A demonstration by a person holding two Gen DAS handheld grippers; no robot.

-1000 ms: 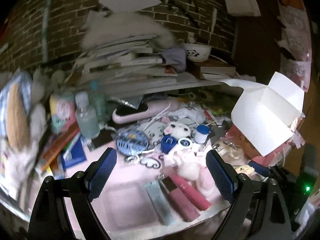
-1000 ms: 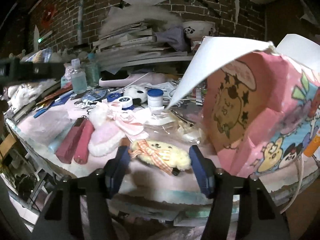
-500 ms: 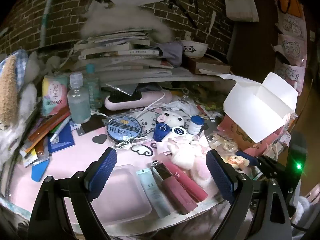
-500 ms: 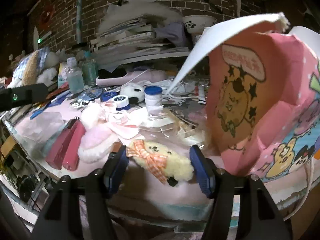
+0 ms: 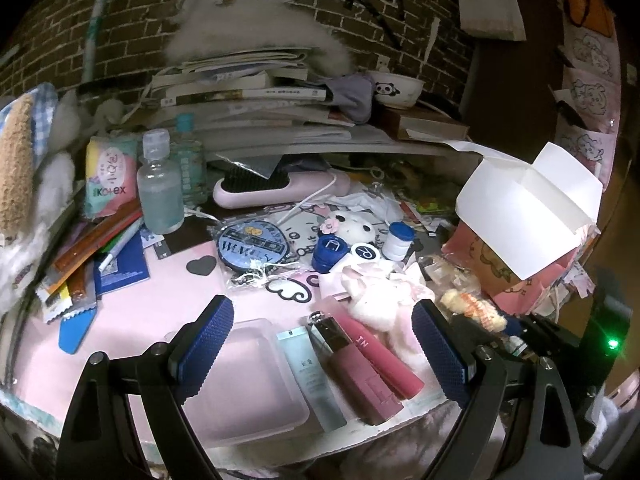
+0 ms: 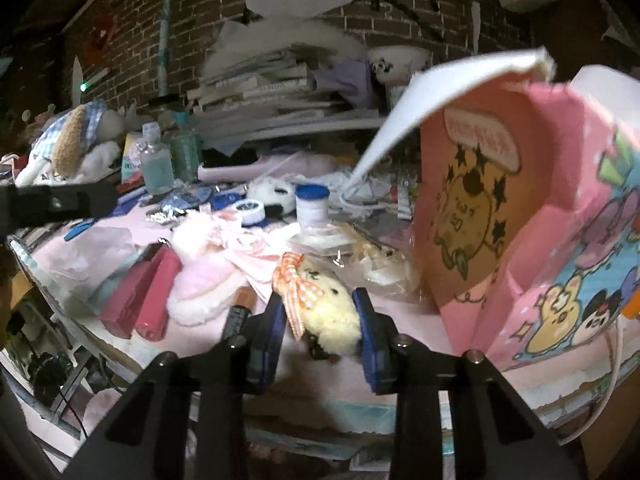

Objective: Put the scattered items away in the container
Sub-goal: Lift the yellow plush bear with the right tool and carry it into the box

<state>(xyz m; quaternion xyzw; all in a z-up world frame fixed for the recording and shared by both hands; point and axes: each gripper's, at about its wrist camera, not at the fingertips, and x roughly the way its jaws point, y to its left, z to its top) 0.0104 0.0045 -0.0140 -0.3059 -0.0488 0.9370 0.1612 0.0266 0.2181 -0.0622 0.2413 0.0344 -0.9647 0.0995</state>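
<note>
Now pinched shut around yellow plush chick (image 6: 330, 312), right hand-held gripper (image 6: 320, 314).
Low over pink tabletop (image 6: 404, 320), beside pink cartoon box (image 6: 532, 240); left hand-held gripper (image 5: 322, 338) spread wide, empty, above clear tray (image 5: 248, 384).

A lived-in home corner, likely a bedroom or study nook. A dark painted brick wall (image 5: 132, 20) fills the upper frame, with paper sheets and cartoon-printed hangings pinned at the upper right. Mid-frame, a sagging stack of books and magazines (image 5: 248, 92) carries a white ceramic bowl with a panda face (image 5: 396, 88). Below, the pink-covered table (image 5: 132, 312) is crowded with personal clutter: a clear plastic toiletry bottle (image 5: 160, 196), a pink hairbrush (image 5: 276, 188), pink cosmetic tubes (image 5: 372, 364) and small plush toys.
</note>
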